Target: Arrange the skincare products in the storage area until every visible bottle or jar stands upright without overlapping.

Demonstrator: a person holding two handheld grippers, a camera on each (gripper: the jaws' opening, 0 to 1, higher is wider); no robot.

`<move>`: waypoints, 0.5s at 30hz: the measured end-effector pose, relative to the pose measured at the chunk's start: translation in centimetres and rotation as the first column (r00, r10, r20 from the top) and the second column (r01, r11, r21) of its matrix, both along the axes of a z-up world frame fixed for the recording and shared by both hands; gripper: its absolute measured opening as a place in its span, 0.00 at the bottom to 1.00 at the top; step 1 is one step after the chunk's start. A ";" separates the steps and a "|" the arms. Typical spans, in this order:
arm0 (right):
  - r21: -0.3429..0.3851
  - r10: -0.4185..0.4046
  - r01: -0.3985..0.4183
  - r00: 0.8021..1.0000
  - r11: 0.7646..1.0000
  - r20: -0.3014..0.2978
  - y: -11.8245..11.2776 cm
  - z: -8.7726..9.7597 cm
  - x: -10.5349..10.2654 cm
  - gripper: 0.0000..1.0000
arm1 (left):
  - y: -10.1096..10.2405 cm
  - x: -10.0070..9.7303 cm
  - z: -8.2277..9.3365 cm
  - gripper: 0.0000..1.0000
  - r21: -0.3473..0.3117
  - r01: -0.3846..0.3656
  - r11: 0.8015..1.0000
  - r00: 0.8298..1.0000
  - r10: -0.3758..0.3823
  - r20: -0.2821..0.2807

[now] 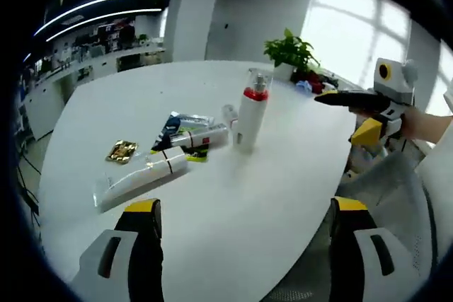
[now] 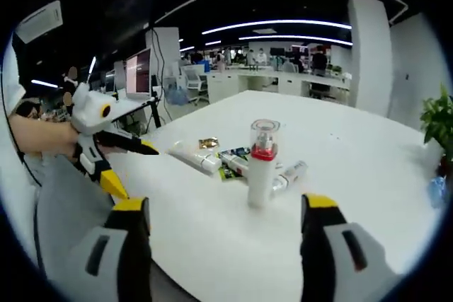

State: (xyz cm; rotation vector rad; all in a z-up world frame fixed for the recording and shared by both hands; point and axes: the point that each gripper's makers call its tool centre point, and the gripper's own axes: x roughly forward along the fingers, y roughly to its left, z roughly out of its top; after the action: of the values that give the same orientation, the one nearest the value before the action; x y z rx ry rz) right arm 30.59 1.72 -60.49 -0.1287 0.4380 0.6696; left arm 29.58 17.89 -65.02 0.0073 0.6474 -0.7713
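Note:
A white spray bottle (image 1: 251, 114) (image 2: 262, 164) with a red collar and a clear cap stands upright on the white table (image 1: 233, 210). Beside it several products lie flat: a long white tube (image 1: 141, 178) (image 2: 195, 155), a labelled tube (image 1: 202, 137) (image 2: 237, 160), and a small bottle (image 1: 229, 114) (image 2: 290, 173) partly hidden behind the upright one. A dark sachet (image 1: 180, 124) lies under the labelled tube. My left gripper (image 1: 244, 245) (image 2: 138, 170) is open, well short of the products. My right gripper (image 2: 226, 245) (image 1: 340, 118) is open too, off the table's edge.
A gold foil packet (image 1: 122, 151) (image 2: 208, 143) lies apart from the pile. A potted plant (image 1: 290, 51) (image 2: 442, 122) stands at the table's far edge, with small red and blue items (image 1: 311, 84) by it. Office desks and monitors fill the background.

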 end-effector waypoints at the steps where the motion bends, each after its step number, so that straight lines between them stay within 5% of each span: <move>1: -0.001 0.000 0.000 1.000 1.000 -0.001 -0.1 0.0 -0.2 0.89 | 0.2 -0.2 0.1 0.97 0.002 -0.006 1.000 1.000 0.006 0.003; 15: 0.004 -0.015 0.015 1.000 1.000 -0.016 -1.1 -0.1 -2.0 0.92 | 2.3 -1.4 0.7 0.97 0.006 -0.071 0.997 0.997 0.071 0.017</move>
State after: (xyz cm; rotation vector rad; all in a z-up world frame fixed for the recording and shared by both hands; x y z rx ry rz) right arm 28.55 0.60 -60.61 -0.1164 0.4526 0.6573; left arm 28.21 20.21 -64.28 -0.0026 0.6310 -0.6998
